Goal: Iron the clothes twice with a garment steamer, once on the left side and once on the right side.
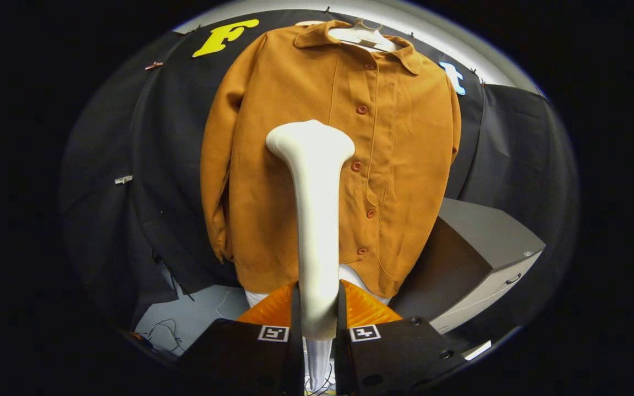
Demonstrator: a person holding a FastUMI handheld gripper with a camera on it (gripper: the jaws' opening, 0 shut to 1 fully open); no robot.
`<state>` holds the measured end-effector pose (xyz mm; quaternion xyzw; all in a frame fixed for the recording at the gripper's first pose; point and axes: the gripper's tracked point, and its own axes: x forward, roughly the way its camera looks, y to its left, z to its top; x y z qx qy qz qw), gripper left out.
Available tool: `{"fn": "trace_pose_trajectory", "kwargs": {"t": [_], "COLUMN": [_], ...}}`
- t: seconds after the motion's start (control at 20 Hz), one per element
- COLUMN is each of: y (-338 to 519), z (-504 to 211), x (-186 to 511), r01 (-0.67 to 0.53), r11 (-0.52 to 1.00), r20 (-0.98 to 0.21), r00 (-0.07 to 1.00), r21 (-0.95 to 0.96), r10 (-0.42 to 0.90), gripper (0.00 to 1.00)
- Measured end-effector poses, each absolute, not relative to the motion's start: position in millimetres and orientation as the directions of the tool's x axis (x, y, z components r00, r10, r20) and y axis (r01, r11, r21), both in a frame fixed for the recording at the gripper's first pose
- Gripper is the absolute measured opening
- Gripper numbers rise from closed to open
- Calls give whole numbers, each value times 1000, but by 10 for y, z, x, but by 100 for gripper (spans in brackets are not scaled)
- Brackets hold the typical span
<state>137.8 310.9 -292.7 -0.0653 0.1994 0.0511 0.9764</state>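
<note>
A white garment steamer (315, 220) stands upright between my fingers, its handle clamped by my gripper (317, 308), which is shut on it. Its wide head sits at mid-chest height in front of the clothing. Beyond it hangs an orange-brown buttoned jacket (405, 165) on a pale hanger (362, 34), against the black booth wall. The steamer head lies just left of the button line, over the jacket's left half as I see it. Whether the head touches the cloth I cannot tell. A white garment hem (353, 275) peeks out under the jacket.
A grey cabinet with a drawer handle (487, 258) stands to the right, below the jacket's hem. Loose thin cables (165, 330) lie on the pale floor at the lower left. Small clips (123, 179) pin the black cloth.
</note>
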Motion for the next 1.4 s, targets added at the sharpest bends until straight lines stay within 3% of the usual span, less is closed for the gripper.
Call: {"fn": "trace_pose_trajectory", "kwargs": {"t": [0.6, 1.4], "y": [2681, 1714], "z": [-1620, -200], "x": [899, 274], "r01": [-117, -73], "r11": [992, 997], "r20": [-178, 7], "r00": [978, 997], "r21": [-41, -8], "r10": [108, 73], "gripper": [25, 25]}}
